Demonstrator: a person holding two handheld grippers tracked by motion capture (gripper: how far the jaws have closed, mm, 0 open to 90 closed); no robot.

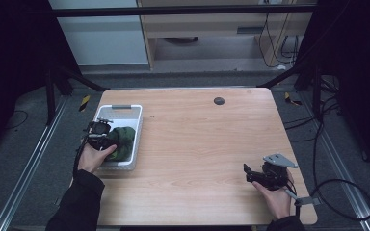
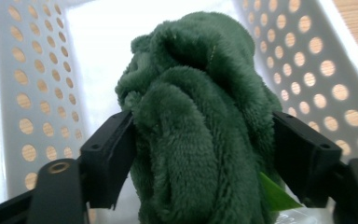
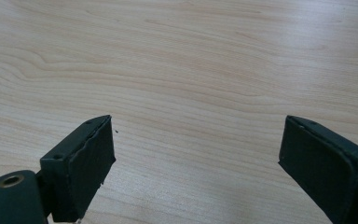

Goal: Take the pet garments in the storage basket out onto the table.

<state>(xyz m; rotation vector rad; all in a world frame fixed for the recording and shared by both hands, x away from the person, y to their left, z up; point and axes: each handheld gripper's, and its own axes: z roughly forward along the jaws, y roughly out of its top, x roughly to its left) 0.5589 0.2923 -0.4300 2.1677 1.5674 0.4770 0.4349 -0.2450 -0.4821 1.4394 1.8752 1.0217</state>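
So, green plush in the white basket [image 1: 136, 126]
Left gripper [image 2: 204, 140] view shows both jaws pressed against the green plush [image 2: 196, 121]; right gripper [image 3: 196, 154] gapes over bare table [image 3: 177, 56].

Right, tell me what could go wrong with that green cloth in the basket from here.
The left gripper pinches only the bulging middle of the green cloth, so soft folds may slip out when lifted. The cloth sits inside the white basket, and loose ends could snag a wall and drag the light basket along. The right gripper rests open over the table, too far away to steady it.
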